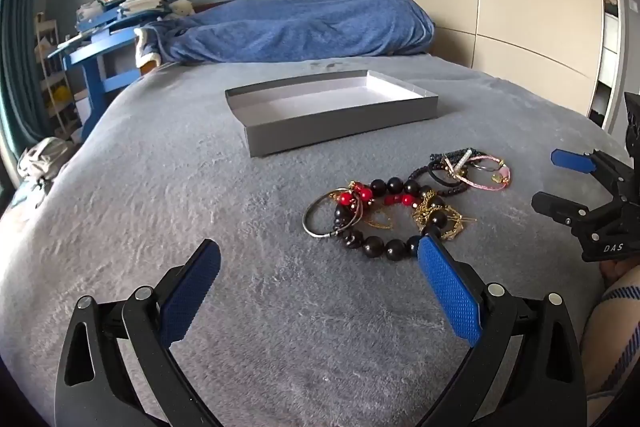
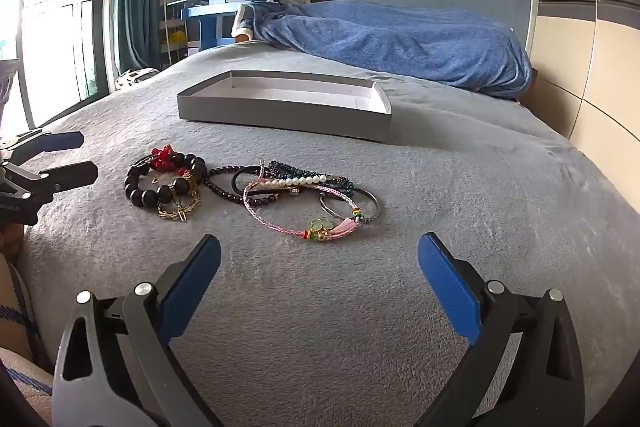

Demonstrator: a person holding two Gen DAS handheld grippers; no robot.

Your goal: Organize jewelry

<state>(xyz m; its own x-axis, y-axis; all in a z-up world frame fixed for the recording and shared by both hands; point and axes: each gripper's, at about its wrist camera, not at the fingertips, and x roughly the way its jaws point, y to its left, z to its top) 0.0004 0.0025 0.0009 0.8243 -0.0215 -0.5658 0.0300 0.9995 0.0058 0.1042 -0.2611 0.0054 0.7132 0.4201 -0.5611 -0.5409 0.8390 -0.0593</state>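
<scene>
A tangle of jewelry lies on the grey bed cover: a large black bead bracelet [image 1: 394, 249] [image 2: 142, 195], red beads [image 1: 362, 193] [image 2: 162, 155], gold chain [image 1: 424, 211] [image 2: 178, 213], a silver bangle [image 1: 306, 219], a pink cord bracelet [image 2: 276, 223] and a pearl strand [image 2: 296, 181]. Behind the pile stands an empty shallow grey box [image 1: 340, 135] [image 2: 280, 117]. My left gripper [image 1: 320, 245] [image 2: 88, 155] is open just short of the black beads. On the pile's other side my right gripper [image 2: 319, 243] [image 1: 546, 179] is open near the pink bracelet. Neither holds anything.
A rumpled blue blanket [image 1: 300, 27] [image 2: 400, 39] lies at the far end of the bed. A blue desk stacked with books [image 1: 120, 7] stands beyond the left edge, by a window [image 2: 52, 27]. A cream wardrobe [image 1: 500, 7] lines the right side. A striped sleeve [image 1: 612, 327] shows.
</scene>
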